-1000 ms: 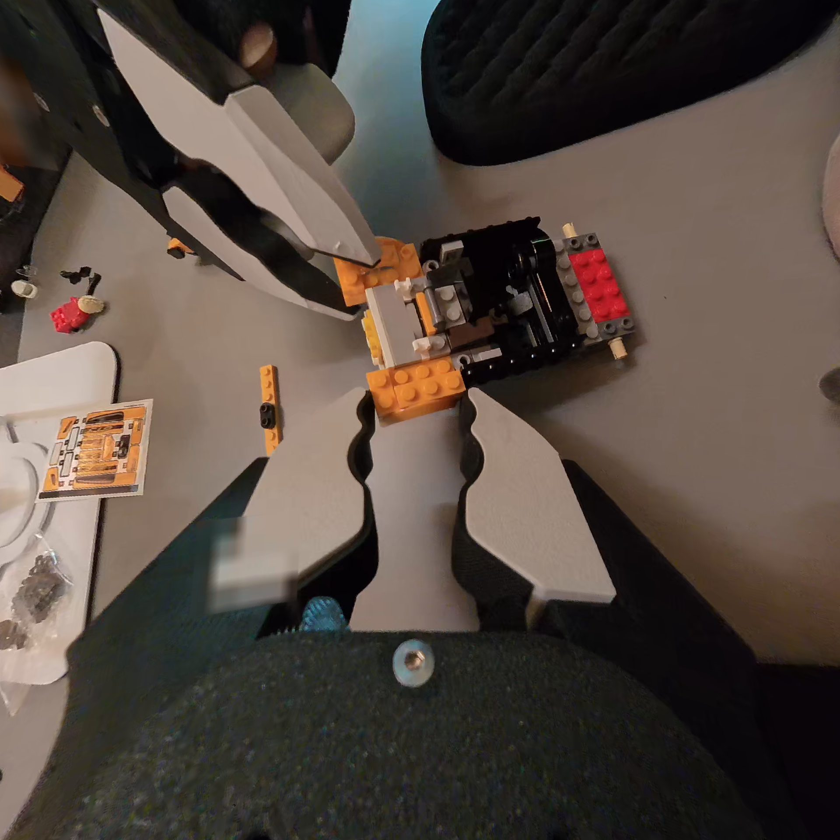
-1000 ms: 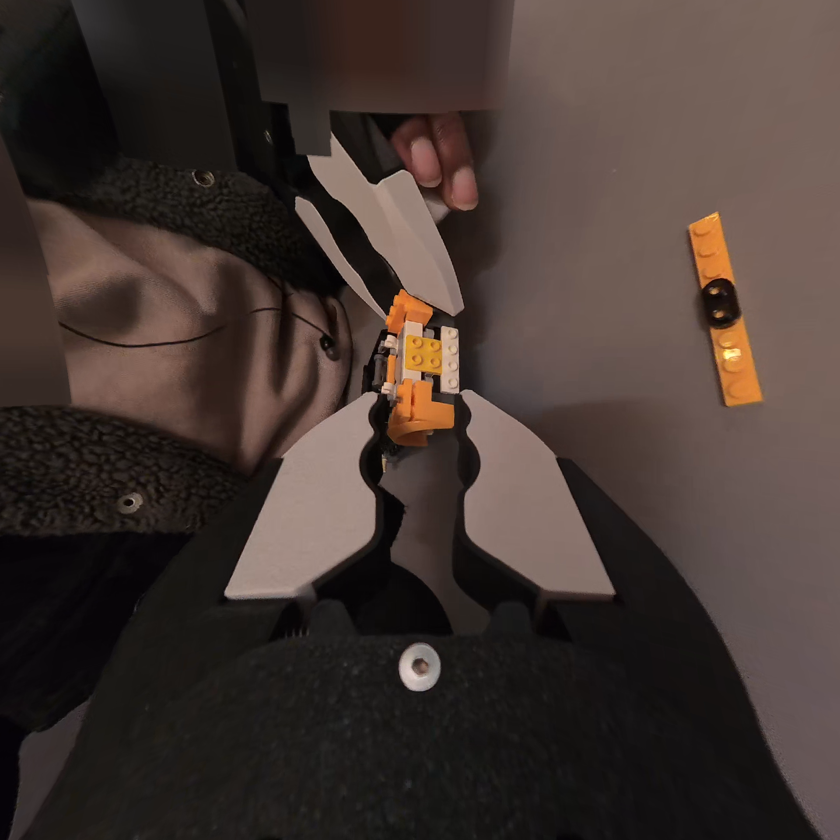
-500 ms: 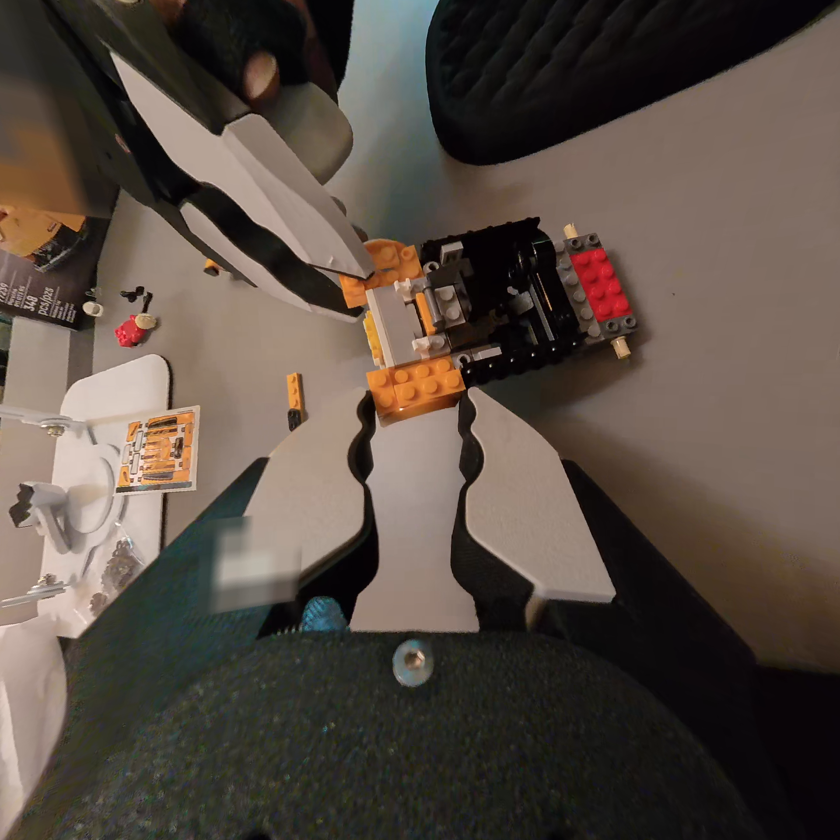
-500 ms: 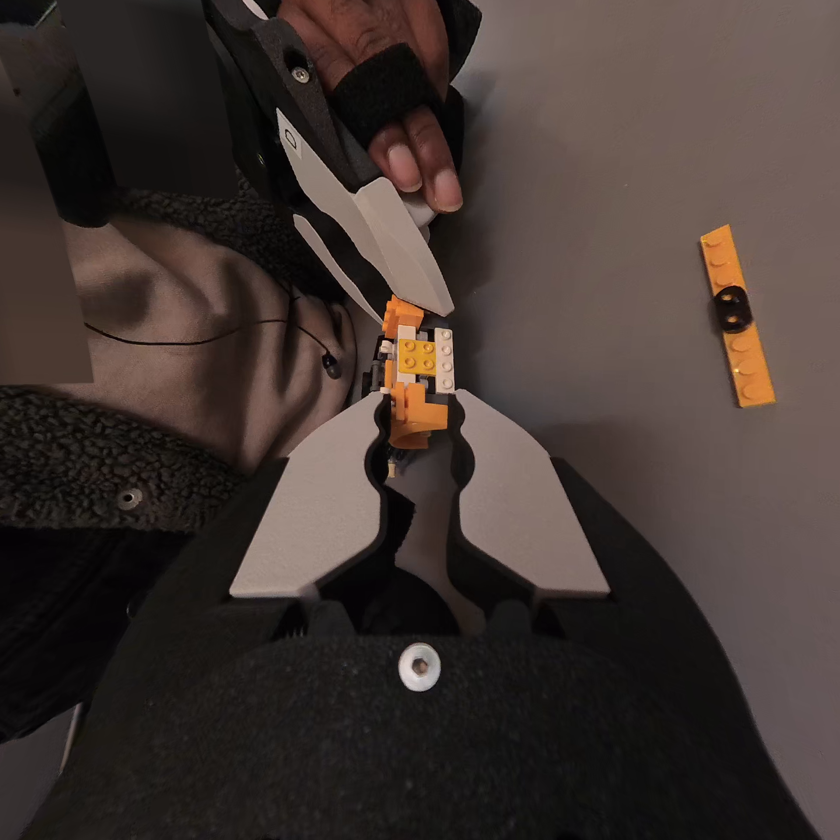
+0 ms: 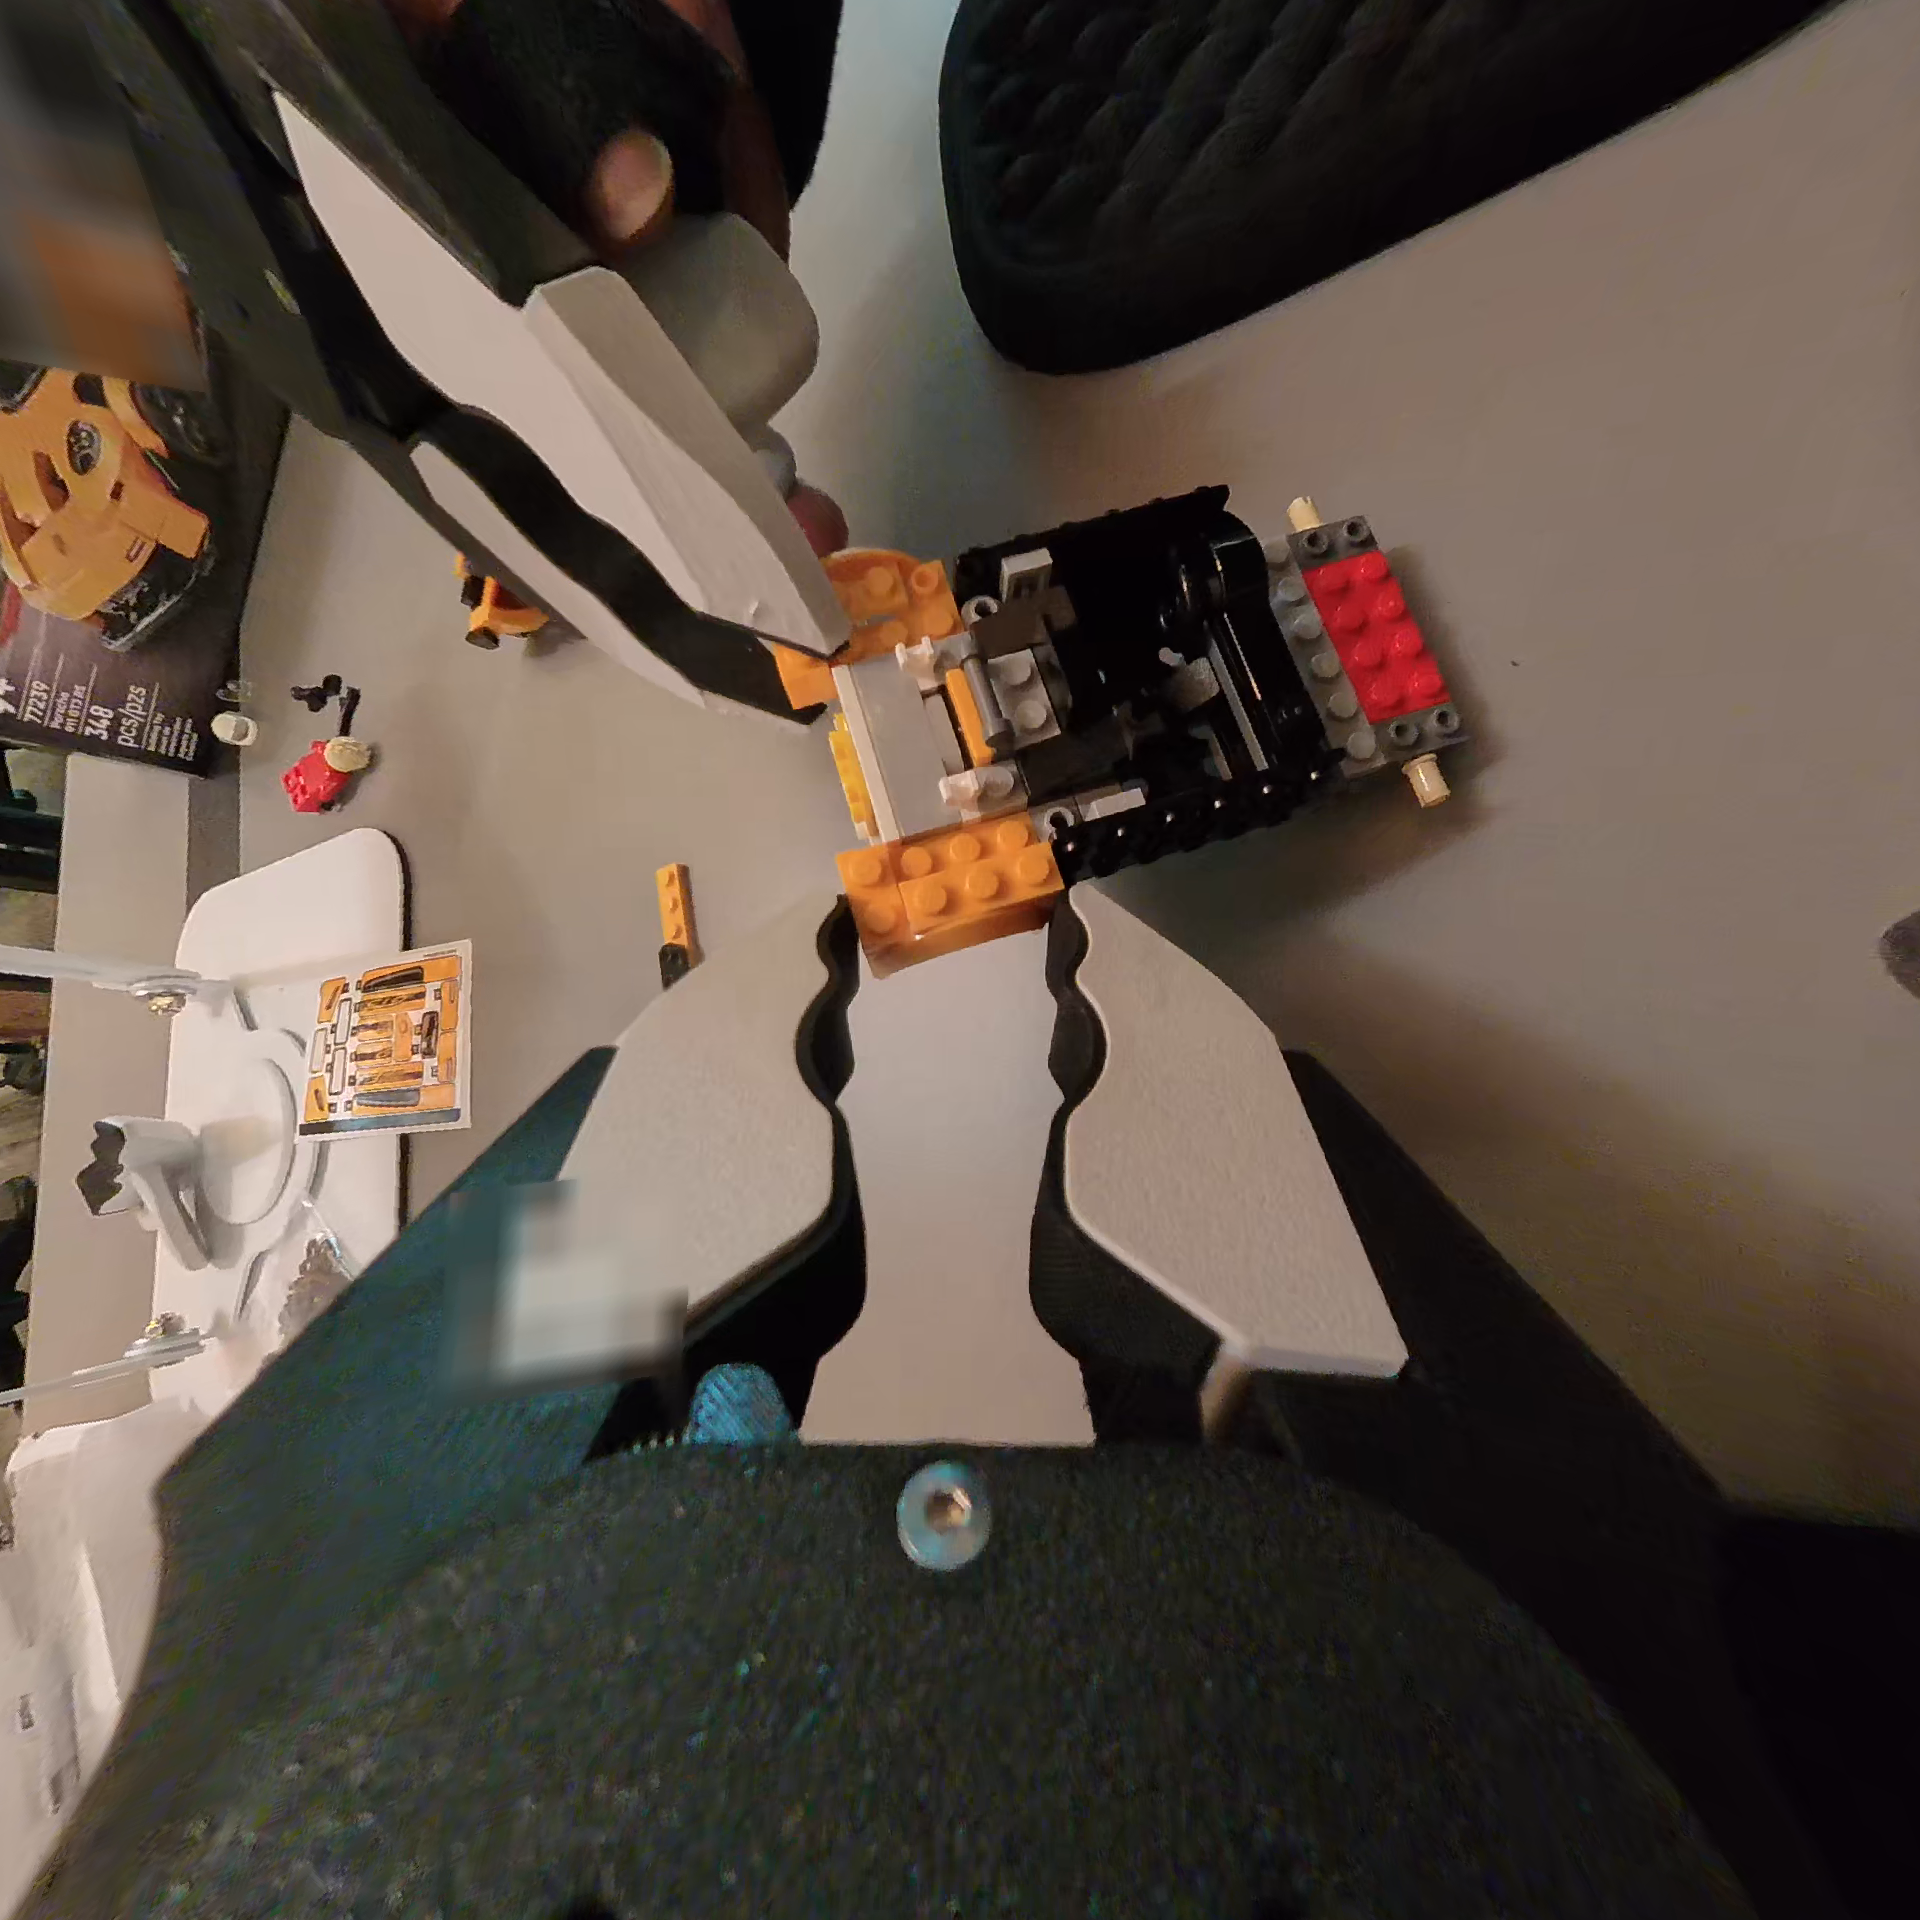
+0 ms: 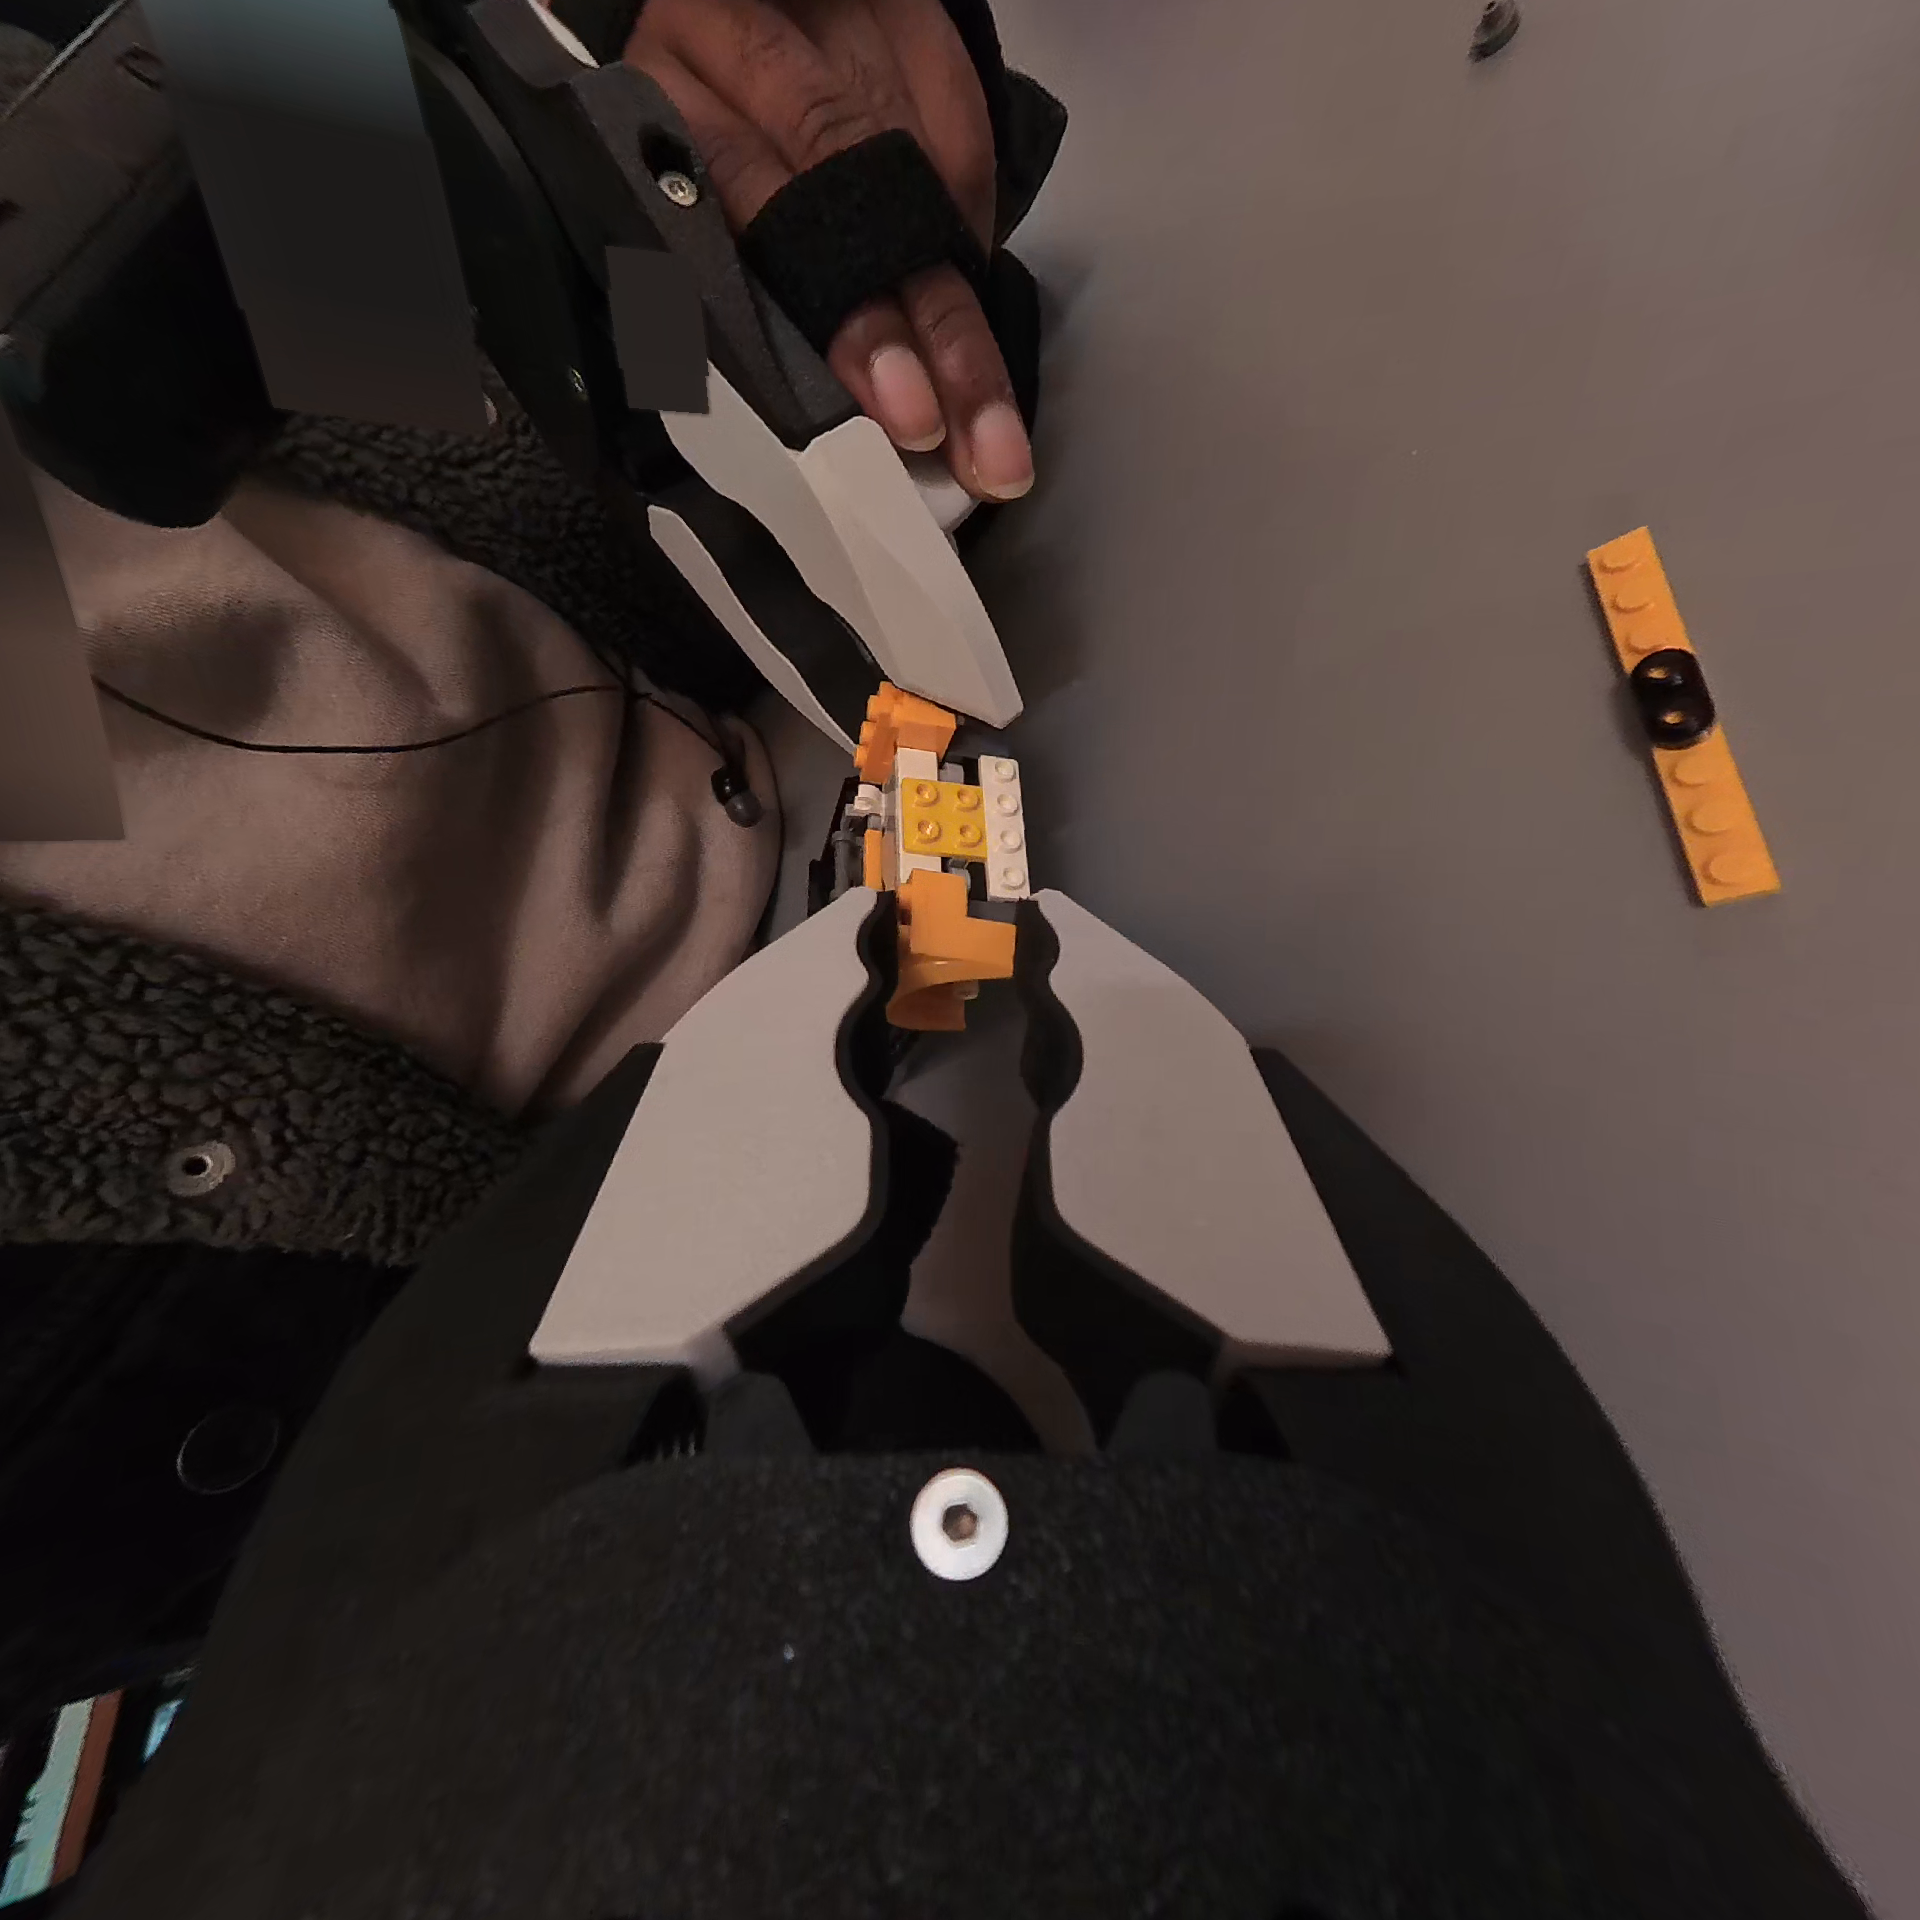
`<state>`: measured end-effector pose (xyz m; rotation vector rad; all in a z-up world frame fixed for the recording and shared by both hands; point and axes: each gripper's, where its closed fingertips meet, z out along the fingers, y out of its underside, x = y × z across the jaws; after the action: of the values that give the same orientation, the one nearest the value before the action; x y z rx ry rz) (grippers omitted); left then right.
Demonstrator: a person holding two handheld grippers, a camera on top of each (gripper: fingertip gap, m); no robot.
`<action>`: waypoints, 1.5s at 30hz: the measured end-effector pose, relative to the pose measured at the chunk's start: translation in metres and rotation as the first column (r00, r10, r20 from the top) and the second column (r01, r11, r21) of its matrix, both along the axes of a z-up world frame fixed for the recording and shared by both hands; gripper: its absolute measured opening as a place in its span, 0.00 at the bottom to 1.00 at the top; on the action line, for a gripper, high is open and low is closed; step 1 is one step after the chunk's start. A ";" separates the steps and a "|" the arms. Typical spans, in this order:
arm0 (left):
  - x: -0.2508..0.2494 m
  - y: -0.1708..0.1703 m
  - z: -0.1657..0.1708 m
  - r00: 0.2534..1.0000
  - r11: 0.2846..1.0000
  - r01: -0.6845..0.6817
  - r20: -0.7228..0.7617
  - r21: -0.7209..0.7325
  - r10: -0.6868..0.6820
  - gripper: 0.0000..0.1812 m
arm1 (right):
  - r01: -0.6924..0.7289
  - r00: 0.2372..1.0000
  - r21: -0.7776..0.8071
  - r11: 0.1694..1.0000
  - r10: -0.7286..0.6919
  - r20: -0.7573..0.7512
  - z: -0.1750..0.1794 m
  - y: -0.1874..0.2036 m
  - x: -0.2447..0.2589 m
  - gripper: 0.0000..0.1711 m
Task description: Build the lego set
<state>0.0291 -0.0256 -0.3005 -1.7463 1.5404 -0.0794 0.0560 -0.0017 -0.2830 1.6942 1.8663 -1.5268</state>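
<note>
The half-built Lego car (image 5: pixel 1122 686) has a black body, orange fenders, a grey front and a red plate at its far end. My left gripper (image 5: pixel 956 914) is shut on the near orange fender block (image 5: pixel 956 883). My right gripper (image 5: pixel 821 655) comes in from the upper left and is shut on the opposite orange fender. In the right wrist view the right gripper (image 6: pixel 954 904) clamps the orange fender (image 6: pixel 951 945) of the car (image 6: pixel 945 821). The left gripper (image 6: pixel 935 727) grips the far side. The car hangs above the grey table (image 5: pixel 1558 520).
An orange long plate with a black piece (image 6: pixel 1678 717) lies loose on the table, also in the left wrist view (image 5: pixel 675 914). At the left are a sticker sheet (image 5: pixel 387 1039), a white tray (image 5: pixel 291 914), small red pieces (image 5: pixel 312 774) and the set box (image 5: pixel 94 540). A black cushion (image 5: pixel 1247 156) lies behind. One gripper's finger ends stand about 5 cm off the other's.
Both grippers have lifted the car away from the table; the table objects look smaller and farther. The grip on both fenders is unchanged.
</note>
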 end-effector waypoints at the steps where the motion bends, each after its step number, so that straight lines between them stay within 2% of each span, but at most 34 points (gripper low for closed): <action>1: 0.000 0.000 -0.001 1.000 1.000 0.002 0.003 -0.003 -0.002 0.20 | 0.006 1.000 -0.002 1.000 -0.006 -0.001 0.000 0.000 0.000 0.13; 6: 0.002 0.001 -0.002 0.997 0.999 0.013 0.070 -0.035 -0.011 0.20 | 0.040 0.999 -0.042 0.998 -0.040 0.015 0.000 -0.001 0.002 0.13; 11: 0.004 -0.002 -0.016 0.975 0.972 0.029 0.221 -0.232 0.023 0.20 | 0.024 0.996 0.214 0.976 -0.004 -0.092 0.013 0.028 -0.007 0.16; 14: 0.006 -0.002 -0.022 0.958 0.942 0.047 0.281 -0.331 0.052 0.19 | 0.043 0.997 0.515 0.856 -0.002 -0.080 -0.003 0.064 -0.024 0.14; 17: 0.002 0.000 -0.027 0.951 0.926 0.038 0.300 -0.375 0.082 0.19 | 0.016 0.998 0.670 0.742 0.027 -0.054 -0.022 0.083 -0.041 0.12; 22: -0.005 0.003 -0.035 0.951 0.915 0.032 0.294 -0.402 0.096 0.20 | -0.098 0.993 0.713 0.694 0.110 0.029 -0.044 0.086 -0.058 0.11; 28: -0.008 0.005 -0.036 0.942 0.904 0.035 0.316 -0.426 0.112 0.19 | -0.192 0.980 0.712 0.676 0.164 0.109 -0.058 0.085 -0.058 0.11; 36: -0.009 0.008 -0.038 0.942 0.905 0.016 0.309 -0.426 0.129 0.20 | -0.177 0.983 0.732 0.658 0.157 0.096 -0.062 0.086 -0.061 0.04; 42: -0.012 0.010 -0.037 0.938 0.902 0.005 0.313 -0.433 0.145 0.22 | -0.154 0.986 0.742 0.652 0.152 0.071 -0.062 0.083 -0.061 0.04; 45: -0.017 0.010 -0.034 0.934 0.899 -0.001 0.321 -0.438 0.157 0.22 | -0.125 0.988 0.733 0.669 0.149 0.032 -0.050 0.078 -0.057 0.04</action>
<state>0.0122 -0.0157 -0.3349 -2.0001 1.2449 -0.7041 -0.0009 0.0761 -0.3327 1.7136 2.7966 -0.7460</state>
